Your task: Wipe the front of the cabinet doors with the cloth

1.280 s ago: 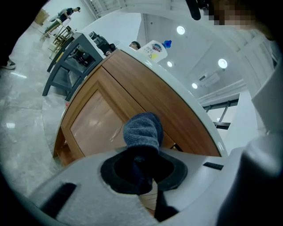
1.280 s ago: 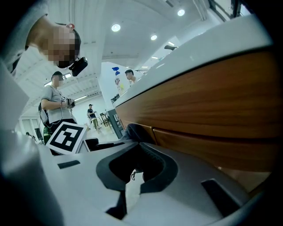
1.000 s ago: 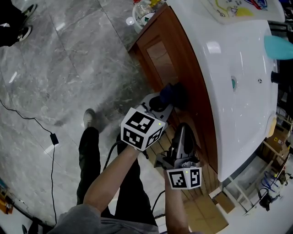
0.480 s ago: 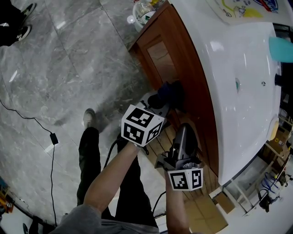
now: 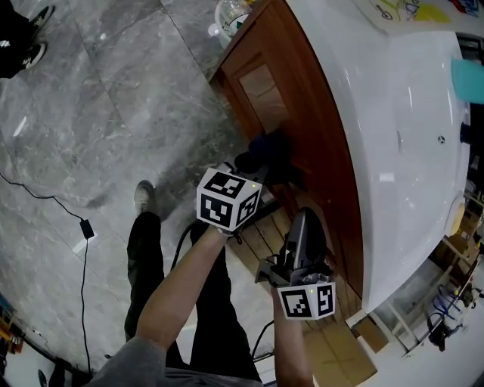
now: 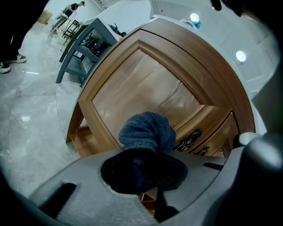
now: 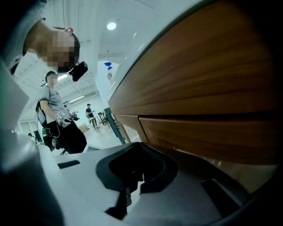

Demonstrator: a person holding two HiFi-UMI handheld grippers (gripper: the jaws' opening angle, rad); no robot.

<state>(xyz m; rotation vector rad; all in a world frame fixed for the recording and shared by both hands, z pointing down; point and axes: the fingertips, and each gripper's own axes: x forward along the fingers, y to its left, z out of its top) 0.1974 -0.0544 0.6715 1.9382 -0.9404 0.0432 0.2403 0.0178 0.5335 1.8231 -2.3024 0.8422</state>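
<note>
My left gripper (image 5: 266, 157) is shut on a bunched dark blue knitted cloth (image 6: 147, 130). The cloth (image 5: 266, 148) is pressed against the front of the brown wooden cabinet door (image 5: 261, 91) under the white countertop. In the left gripper view the door's recessed panel (image 6: 137, 88) fills the middle, with dark metal handles (image 6: 189, 139) just right of the cloth. My right gripper (image 5: 306, 234) hangs lower, close to the cabinet front (image 7: 208, 92), jaws shut with nothing between them.
A white countertop with a basin (image 5: 393, 128) overhangs the cabinet. Grey marble floor (image 5: 91, 113) lies to the left, with a black cable (image 5: 85, 227) across it. Bottles (image 5: 231, 17) stand at the cabinet's far end. People (image 7: 57, 119) stand in the background of the right gripper view.
My left gripper and the cloth have slid a little up along the cabinet front, toward its far end. The right gripper has hardly moved.
</note>
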